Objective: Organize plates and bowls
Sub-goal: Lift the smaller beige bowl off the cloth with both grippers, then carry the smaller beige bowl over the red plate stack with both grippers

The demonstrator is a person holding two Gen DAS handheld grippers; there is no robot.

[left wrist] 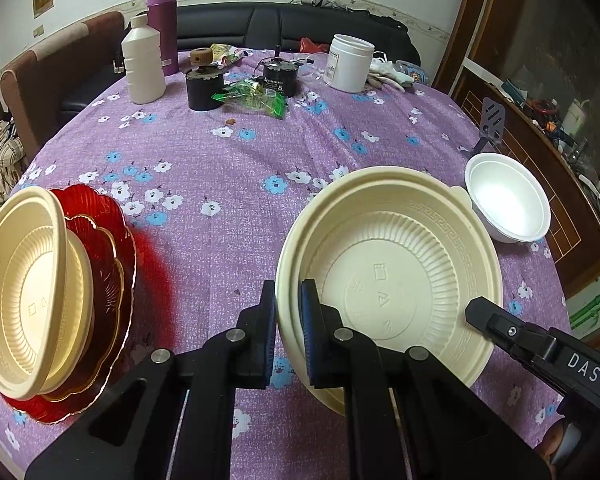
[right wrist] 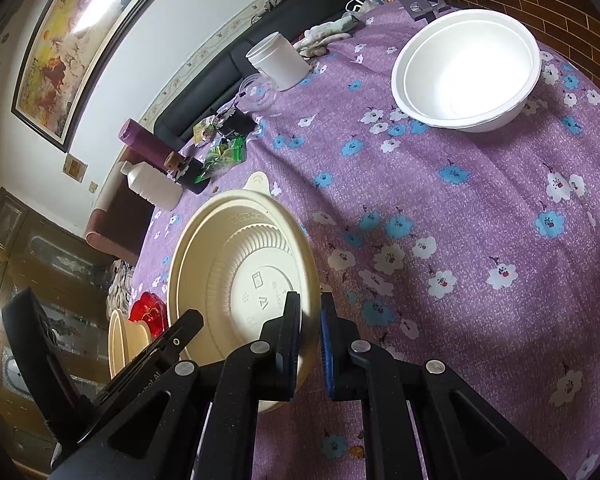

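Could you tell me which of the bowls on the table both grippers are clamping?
The large cream ribbed plastic bowl mid-table; the cream bowls on the red plate and the white foam bowl are untouched.

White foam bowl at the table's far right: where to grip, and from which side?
Pinch the white foam bowl at its thin rim, one finger inside, one outside. It sits upright, open and empty, too wide to span. Probably approach from above on the near side, which faces the right gripper across bare tablecloth.

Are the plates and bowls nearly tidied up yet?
About halfway. Done: cream bowls sit stacked on the red plate. In hand: both the left hand-held gripper and right hand-held gripper pinch the rim of the big cream bowl. Left: the white bowl sits alone.
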